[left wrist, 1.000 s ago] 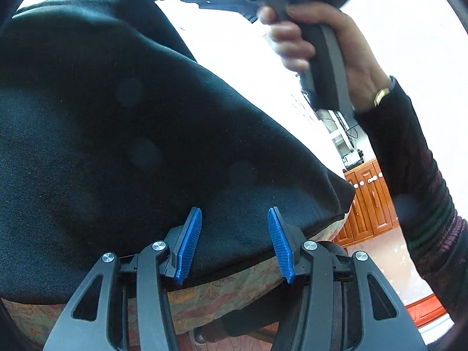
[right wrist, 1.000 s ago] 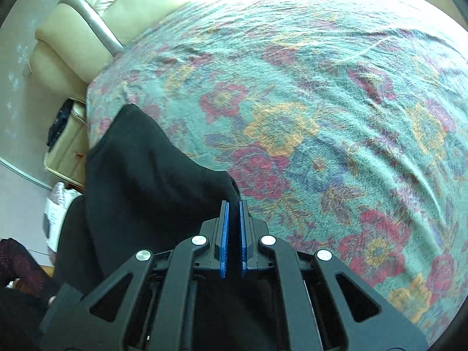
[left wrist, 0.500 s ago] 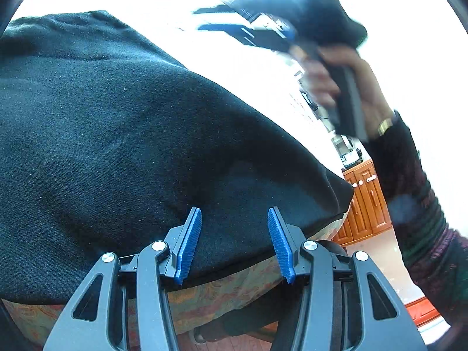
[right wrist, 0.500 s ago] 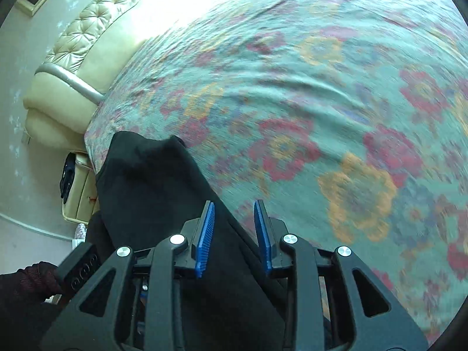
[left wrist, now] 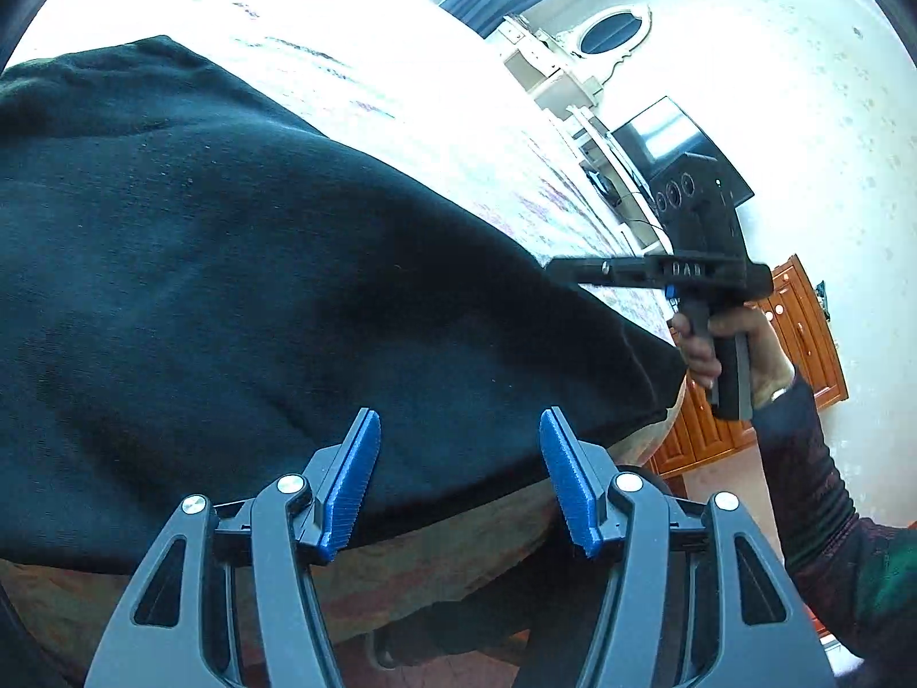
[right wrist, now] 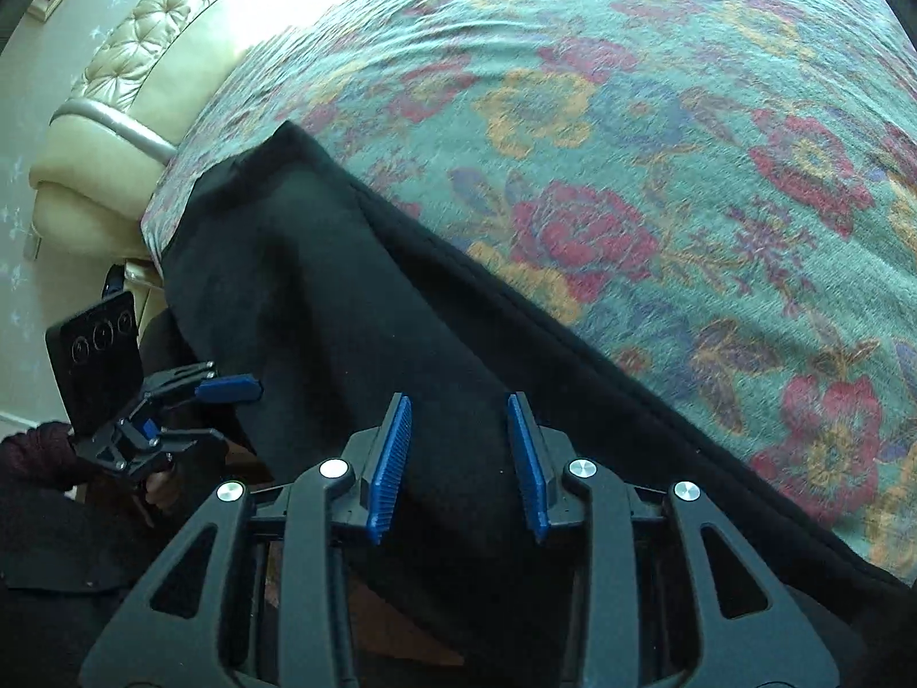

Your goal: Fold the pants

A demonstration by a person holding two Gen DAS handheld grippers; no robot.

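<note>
Now the black pants [right wrist: 355,309] lie flat along the edge of the floral bedspread [right wrist: 659,132]. Both the left gripper [left wrist: 458,470] and the right gripper [right wrist: 458,458] hang spread above the cloth, pinching nothing.

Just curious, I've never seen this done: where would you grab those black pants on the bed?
Probably the black pants at their near edge, which overhangs the floral bedspread. Slide open pads in from the bedside; the edge there is free.
</note>
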